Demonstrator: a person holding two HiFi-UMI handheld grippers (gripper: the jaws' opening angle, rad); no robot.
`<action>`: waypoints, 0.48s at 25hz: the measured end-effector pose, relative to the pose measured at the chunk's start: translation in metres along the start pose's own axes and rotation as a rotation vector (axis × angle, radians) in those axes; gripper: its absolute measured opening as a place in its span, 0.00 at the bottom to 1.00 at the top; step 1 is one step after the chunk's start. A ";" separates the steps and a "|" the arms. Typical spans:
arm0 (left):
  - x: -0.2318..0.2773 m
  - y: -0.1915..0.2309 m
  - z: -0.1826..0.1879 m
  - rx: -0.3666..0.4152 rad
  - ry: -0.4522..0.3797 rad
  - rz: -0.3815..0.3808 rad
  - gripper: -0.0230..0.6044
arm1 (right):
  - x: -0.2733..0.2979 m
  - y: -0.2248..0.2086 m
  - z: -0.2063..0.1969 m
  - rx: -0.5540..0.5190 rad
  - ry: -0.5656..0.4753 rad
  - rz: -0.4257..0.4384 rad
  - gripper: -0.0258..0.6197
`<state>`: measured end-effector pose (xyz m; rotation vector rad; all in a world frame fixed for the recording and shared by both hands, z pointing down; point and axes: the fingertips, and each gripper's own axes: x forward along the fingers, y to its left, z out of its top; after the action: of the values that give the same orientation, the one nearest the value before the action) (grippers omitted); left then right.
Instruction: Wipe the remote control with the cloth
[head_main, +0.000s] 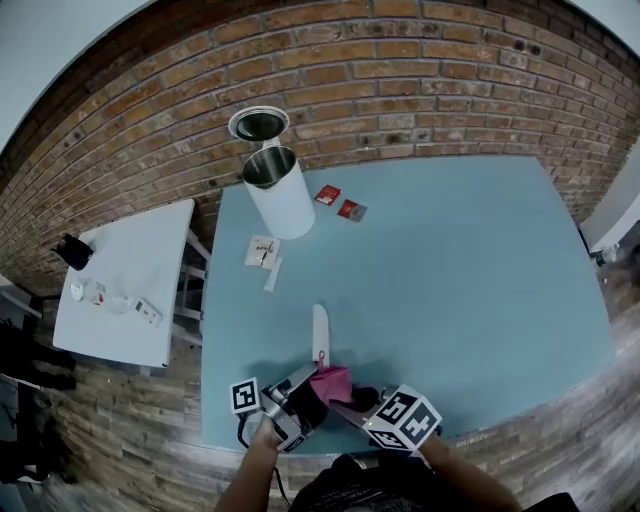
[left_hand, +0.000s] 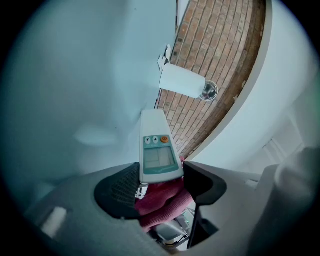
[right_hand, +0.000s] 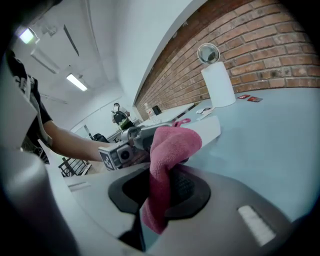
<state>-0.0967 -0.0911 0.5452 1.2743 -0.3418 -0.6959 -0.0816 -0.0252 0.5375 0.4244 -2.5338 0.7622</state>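
Note:
The white remote control (head_main: 320, 333) sticks out over the blue table (head_main: 450, 270) near its front edge. My left gripper (head_main: 310, 388) is shut on its near end. In the left gripper view the remote (left_hand: 157, 147) shows a small screen and an orange button, and both pads press its sides. My right gripper (head_main: 352, 402) is shut on the pink cloth (head_main: 331, 382), which is bunched against the held end of the remote. In the right gripper view the cloth (right_hand: 169, 150) hangs between the pads, with the remote (right_hand: 207, 128) just behind it.
A white cylinder with a metal top (head_main: 278, 192) stands at the table's far left, below a round metal fitting (head_main: 259, 124) on the brick wall. Two red packets (head_main: 338, 202) and a paper card (head_main: 262, 250) lie near it. A white side table (head_main: 130, 290) stands left.

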 end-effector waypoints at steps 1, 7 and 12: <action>0.000 0.001 -0.001 0.026 0.007 0.023 0.46 | -0.007 -0.003 0.006 0.015 -0.053 -0.013 0.16; 0.000 0.015 -0.010 0.307 0.087 0.265 0.46 | -0.061 -0.058 0.031 0.130 -0.288 -0.208 0.16; -0.007 0.037 -0.011 0.601 0.169 0.569 0.46 | -0.091 -0.090 0.040 0.170 -0.364 -0.320 0.16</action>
<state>-0.0848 -0.0734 0.5777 1.6818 -0.7743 0.0161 0.0194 -0.1057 0.5010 1.0849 -2.6330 0.8381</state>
